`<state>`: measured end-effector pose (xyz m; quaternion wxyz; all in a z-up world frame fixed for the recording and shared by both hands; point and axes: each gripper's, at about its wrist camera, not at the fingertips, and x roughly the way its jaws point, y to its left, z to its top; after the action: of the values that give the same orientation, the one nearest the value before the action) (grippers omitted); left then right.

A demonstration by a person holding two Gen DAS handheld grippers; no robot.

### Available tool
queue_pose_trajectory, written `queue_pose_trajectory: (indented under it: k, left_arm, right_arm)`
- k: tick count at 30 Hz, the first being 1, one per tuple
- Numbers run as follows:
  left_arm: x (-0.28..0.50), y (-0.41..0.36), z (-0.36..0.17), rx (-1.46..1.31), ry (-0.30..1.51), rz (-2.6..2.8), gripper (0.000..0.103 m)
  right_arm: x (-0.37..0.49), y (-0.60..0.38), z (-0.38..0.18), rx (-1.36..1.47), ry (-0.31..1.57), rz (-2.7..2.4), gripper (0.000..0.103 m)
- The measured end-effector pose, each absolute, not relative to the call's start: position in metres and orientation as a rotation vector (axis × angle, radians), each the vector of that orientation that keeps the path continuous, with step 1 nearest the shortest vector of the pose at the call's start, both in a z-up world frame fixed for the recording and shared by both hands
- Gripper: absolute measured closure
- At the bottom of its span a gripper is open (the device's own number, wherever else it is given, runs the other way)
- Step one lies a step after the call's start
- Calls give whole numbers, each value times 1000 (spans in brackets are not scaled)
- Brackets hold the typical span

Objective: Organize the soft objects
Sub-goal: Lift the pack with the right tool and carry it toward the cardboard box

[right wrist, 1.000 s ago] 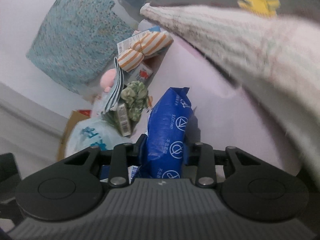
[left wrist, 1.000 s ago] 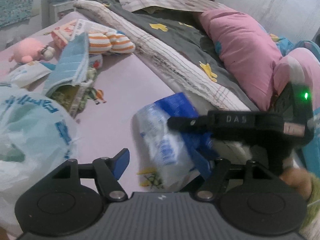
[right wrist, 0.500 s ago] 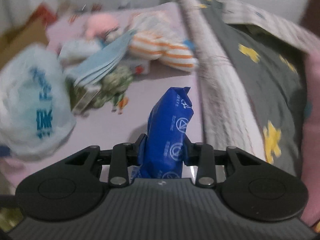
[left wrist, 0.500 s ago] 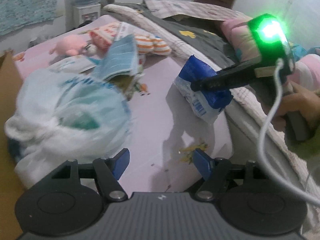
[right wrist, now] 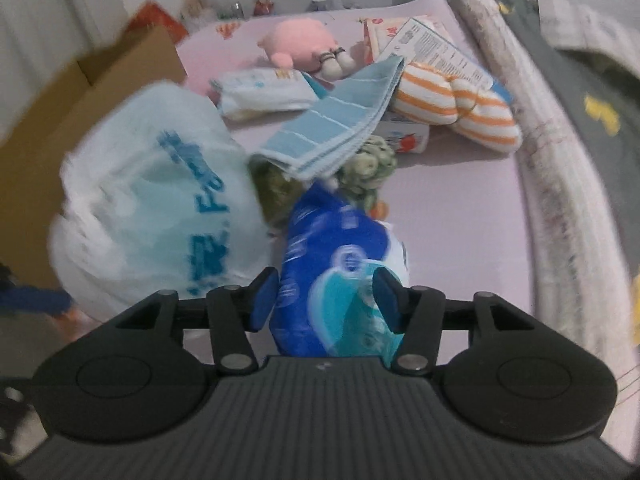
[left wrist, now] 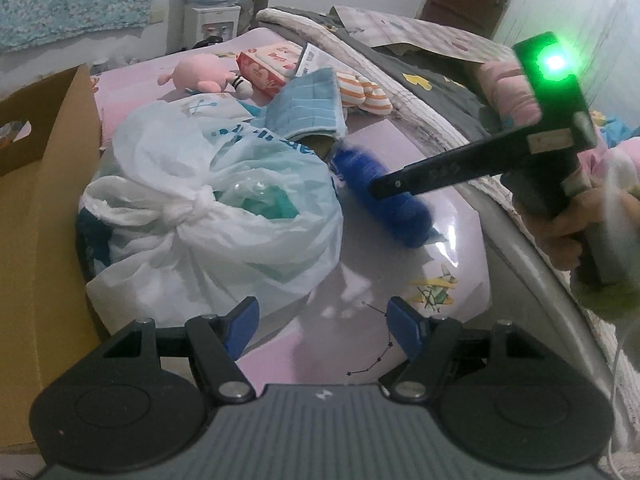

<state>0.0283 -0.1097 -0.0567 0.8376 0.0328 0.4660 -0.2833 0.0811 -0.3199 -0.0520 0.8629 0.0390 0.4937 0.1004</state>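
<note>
1. Since a second ago, your right gripper (right wrist: 326, 298) has rolled upright and carried the blue plastic tissue pack (right wrist: 340, 264) across the pink bed sheet (right wrist: 460, 216) toward the pile; the pack now lies beside the knotted white plastic bag (left wrist: 208, 208).
2. Your right fingers (right wrist: 264, 298) are opening: the pack sits between them, and their pads no longer visibly squeeze it.
3. Your left gripper (left wrist: 320, 326) hovers over the sheet with its fingers (left wrist: 242, 322) spread and nothing between them, near the bag's lower edge.
4. From the left view, your right hand (left wrist: 568, 232) grips the tool's handle, a green light glowing on top.
5. Behind the bag lie a folded light-blue striped towel (right wrist: 340, 128), a pink plush toy (right wrist: 300, 42), an orange-and-white striped soft toy (right wrist: 452, 108) and a green crumpled soft item (right wrist: 368, 168) just beyond the pack's far end.
6. A brown cardboard box (left wrist: 44, 216) stands left of the bag, touching it.
</note>
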Motion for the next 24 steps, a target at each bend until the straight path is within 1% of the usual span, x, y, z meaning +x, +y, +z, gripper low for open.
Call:
queue_pose_trajectory:
  k: [3,6,10,13,14,15,16,17,19,24]
  left_arm:
    - [28,-107,-57,62,981,-605,31]
    - [29,-109,-58,63,982,-613,31]
    - [28,-116,-58,75,980,-630,31]
    - [27,-126,-59,96,974,-635,31]
    - [27,-128,-60,104,973,-634,31]
    - [26,-131,-61,113,971,-632,31]
    - [26,-134,-62,124,972,-627,31]
    - [26,-136,-62,132,973,-624,31]
    - [25,-140,-64,143,978,-623,31]
    - [27,-154,-71,153,1011,-644,31]
  right_arm:
    - [71,-340,-46,264,980,233,48]
    - [59,-366,-47,400,934,207,42]
    - [60,-385,-72,495,972,184,41]
    - [67,-382,-95,512,1021,206,41]
    - [68,-379,-102,504,1034,216,45]
    - [70,-376,-108,499,1040,231,47]
    - [69,-375,-110,509,1031,255,55]
    - [67,-374,-111,508,1024,268,58]
    - [61,-371,-108,484,1017,274,61]
    - [35,-383,-113,541,1014,267,62]
